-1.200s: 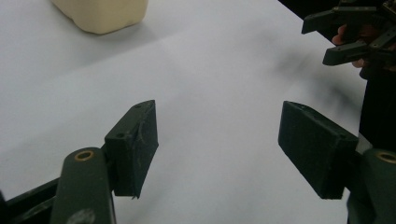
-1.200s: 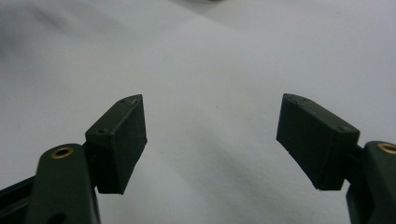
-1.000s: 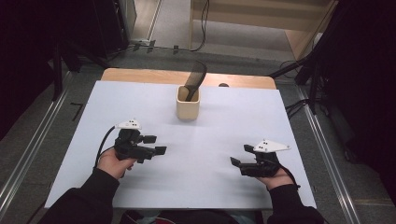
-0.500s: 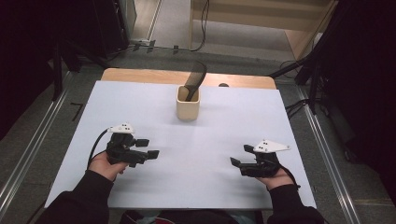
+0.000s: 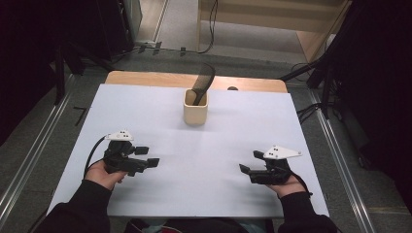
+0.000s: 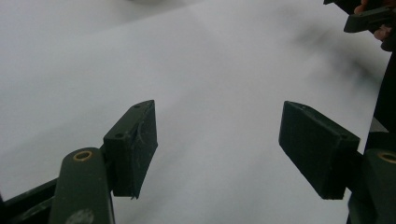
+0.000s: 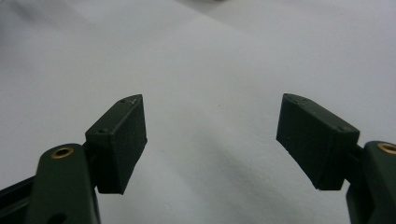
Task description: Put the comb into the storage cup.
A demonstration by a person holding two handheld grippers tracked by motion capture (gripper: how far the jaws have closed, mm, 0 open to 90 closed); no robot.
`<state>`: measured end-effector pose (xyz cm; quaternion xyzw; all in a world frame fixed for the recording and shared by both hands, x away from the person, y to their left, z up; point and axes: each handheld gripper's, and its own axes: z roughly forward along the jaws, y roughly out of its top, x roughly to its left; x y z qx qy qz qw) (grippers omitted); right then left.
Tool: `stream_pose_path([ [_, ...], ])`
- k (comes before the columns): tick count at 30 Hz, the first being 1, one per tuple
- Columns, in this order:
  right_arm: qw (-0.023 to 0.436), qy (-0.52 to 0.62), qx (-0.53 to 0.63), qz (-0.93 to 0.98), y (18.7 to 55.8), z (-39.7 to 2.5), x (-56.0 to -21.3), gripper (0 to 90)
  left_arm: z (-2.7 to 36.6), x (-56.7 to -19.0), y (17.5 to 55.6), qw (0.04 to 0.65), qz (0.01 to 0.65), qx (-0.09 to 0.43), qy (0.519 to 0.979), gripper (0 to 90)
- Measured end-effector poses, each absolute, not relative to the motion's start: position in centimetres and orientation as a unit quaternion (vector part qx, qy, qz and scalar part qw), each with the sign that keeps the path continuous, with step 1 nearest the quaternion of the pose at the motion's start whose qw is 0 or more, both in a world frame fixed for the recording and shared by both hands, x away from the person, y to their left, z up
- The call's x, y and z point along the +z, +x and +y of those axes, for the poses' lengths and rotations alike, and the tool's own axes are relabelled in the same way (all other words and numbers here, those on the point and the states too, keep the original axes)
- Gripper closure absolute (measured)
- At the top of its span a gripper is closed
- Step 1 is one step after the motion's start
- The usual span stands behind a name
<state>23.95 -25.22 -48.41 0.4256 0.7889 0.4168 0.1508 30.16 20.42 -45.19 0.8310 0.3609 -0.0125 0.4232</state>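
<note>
At lower frame, both hand-held grippers, left [image 5: 148, 156] and right [image 5: 248, 170], rest released and empty on the counter [image 5: 145, 111], cup [image 5: 195, 108] and comb [image 5: 203, 81] untouched.

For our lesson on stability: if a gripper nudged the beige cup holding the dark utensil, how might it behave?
The beige cup looks small and light, so it would probably slide on the smooth white table. The dark utensil leans well above its rim, so a high push might tip it.
</note>
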Motion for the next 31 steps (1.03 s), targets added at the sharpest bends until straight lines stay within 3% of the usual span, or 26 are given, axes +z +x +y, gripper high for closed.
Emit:
stream_pose_path([
  [31,0.142,0.422,0.415,0.794,23.9,-25.2,-48.5,21.5,21.8,-45.2,30.0,0.419,0.382,-0.012,0.823,28.8],
])
